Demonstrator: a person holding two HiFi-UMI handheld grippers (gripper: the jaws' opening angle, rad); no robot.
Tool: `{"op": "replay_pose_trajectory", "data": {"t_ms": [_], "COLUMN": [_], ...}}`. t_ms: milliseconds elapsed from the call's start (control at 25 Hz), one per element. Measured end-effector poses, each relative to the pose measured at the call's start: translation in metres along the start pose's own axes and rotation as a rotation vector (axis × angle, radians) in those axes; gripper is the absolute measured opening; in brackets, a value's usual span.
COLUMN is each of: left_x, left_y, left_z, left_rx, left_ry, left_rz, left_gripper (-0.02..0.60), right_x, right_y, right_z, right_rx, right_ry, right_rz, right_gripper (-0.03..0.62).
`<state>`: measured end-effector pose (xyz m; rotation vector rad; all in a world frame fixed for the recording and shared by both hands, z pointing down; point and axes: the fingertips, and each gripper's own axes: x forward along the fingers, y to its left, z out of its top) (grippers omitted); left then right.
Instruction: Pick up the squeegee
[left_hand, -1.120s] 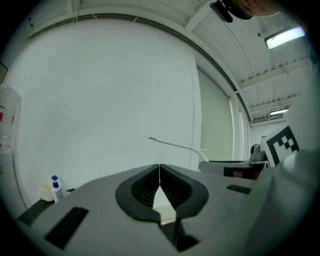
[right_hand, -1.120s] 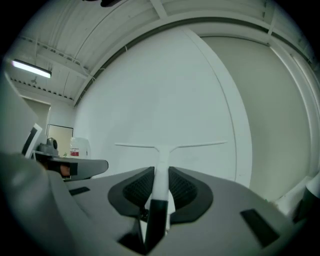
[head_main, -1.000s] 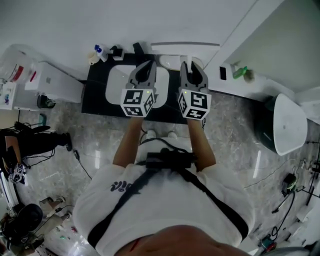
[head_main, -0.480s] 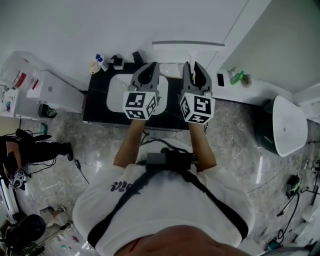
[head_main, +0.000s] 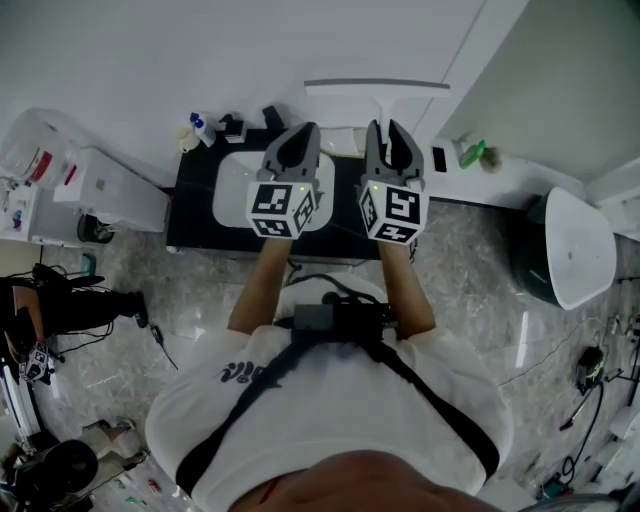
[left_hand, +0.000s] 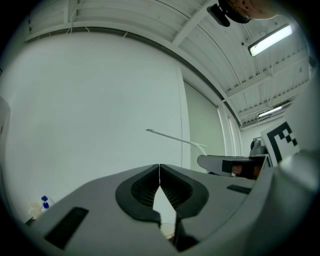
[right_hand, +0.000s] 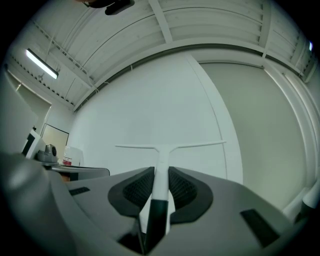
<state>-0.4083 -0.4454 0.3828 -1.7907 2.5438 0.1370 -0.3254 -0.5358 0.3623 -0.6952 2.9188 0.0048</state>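
Observation:
The squeegee (right_hand: 161, 165) is white with a wide T-shaped blade (head_main: 375, 88) and a dark lower handle. My right gripper (right_hand: 161, 187) is shut on its stem, and the blade stands out past the jaws toward the white wall. In the head view the right gripper (head_main: 388, 140) holds it level above the dark counter (head_main: 195, 215). My left gripper (left_hand: 159, 180) is beside it at the same height, jaws closed tip to tip with nothing between them; in the left gripper view the squeegee's blade (left_hand: 175, 138) shows to its right.
A white sink basin (head_main: 232, 185) is set in the dark counter below both grippers. Small bottles (head_main: 195, 127) stand at the counter's back left. A white appliance (head_main: 105, 185) is on the left, a white toilet (head_main: 575, 250) on the right. Cables lie on the stone floor.
Both grippers have risen a little over the sink, the squeegee going up with the right one. The grips have not changed.

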Motion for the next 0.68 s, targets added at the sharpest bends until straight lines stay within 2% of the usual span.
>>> {"op": "replay_pose_trajectory", "data": {"t_ms": [680], "left_x": [0.006], "left_y": [-0.016], "left_z": [0.006], "left_rx": [0.003], "left_ry": [-0.012], "left_rz": [-0.018], "left_gripper": [0.011], "right_x": [-0.002], "right_y": [-0.011], "right_z": [0.005], "right_rx": [-0.013], "right_ry": [0.001], "right_rz": [-0.010], "right_gripper": [0.100]}}
